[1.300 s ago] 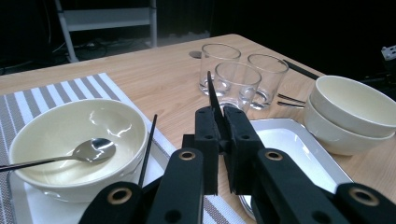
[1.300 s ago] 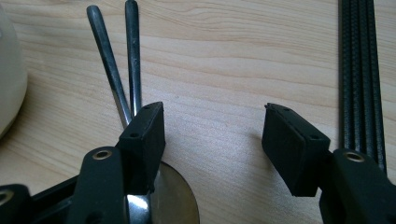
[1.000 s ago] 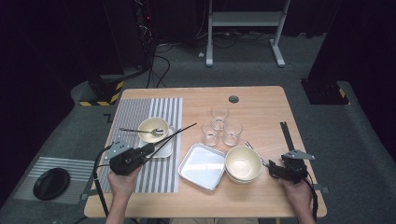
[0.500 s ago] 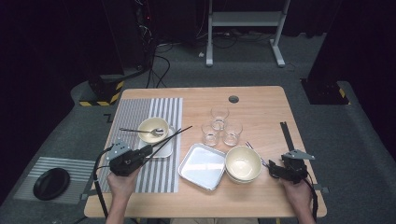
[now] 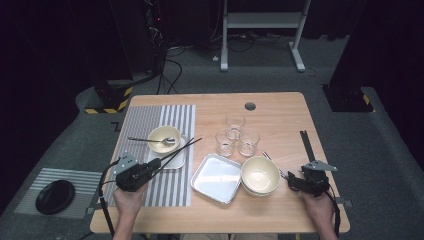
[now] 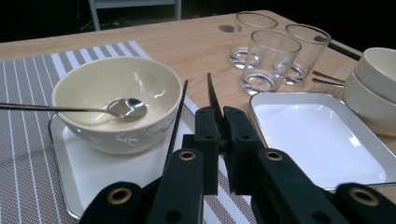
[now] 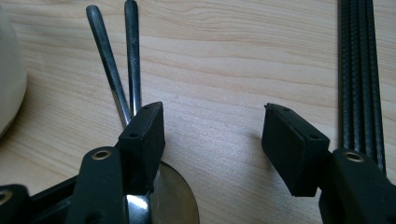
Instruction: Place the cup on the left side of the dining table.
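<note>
the left tongs (image 5: 150, 168) pinch the chopsticks (image 5: 179, 151), whose long axis angles up-right past the bowl (image 5: 161, 137); the right tongs (image 7: 212, 135) are spread beside spoons (image 7: 119, 60).

I am viewing a dim room with dark grey carpet flooring (image 5: 380, 150). A light wooden table (image 5: 280, 107) is standing centrally under bright light. Behind it, a pale metal stand (image 5: 262, 22) is resting on the floor, beside tangled cables (image 5: 172, 55). Dark cabinets (image 5: 135, 40) are flanking the rear; yellow-black hazard tape (image 5: 107, 107) is marking one base.
</note>
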The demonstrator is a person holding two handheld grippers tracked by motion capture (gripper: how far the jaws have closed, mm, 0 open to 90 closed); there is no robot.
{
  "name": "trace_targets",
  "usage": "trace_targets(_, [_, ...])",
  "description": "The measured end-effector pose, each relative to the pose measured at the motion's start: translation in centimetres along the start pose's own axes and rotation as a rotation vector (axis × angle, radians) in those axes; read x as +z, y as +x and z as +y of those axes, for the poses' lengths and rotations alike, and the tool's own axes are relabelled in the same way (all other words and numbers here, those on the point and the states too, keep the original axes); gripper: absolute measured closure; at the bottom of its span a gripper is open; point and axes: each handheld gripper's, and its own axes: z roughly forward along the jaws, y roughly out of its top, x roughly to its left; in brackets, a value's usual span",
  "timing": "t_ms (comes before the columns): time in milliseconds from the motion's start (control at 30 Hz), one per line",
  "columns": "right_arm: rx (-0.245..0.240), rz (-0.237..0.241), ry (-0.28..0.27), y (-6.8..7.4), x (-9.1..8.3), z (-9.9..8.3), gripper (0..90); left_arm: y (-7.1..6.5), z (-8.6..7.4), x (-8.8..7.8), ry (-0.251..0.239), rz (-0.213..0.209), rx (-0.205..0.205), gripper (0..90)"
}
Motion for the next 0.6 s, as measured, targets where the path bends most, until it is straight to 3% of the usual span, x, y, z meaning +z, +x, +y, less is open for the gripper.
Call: trace_targets(600, [-0.001, -0.001, 0.000, 0.0, 0.0, 0.0, 39.3, 0.2, -1.3, -0.1, 0.008, 0.025, -0.030, 84.6])
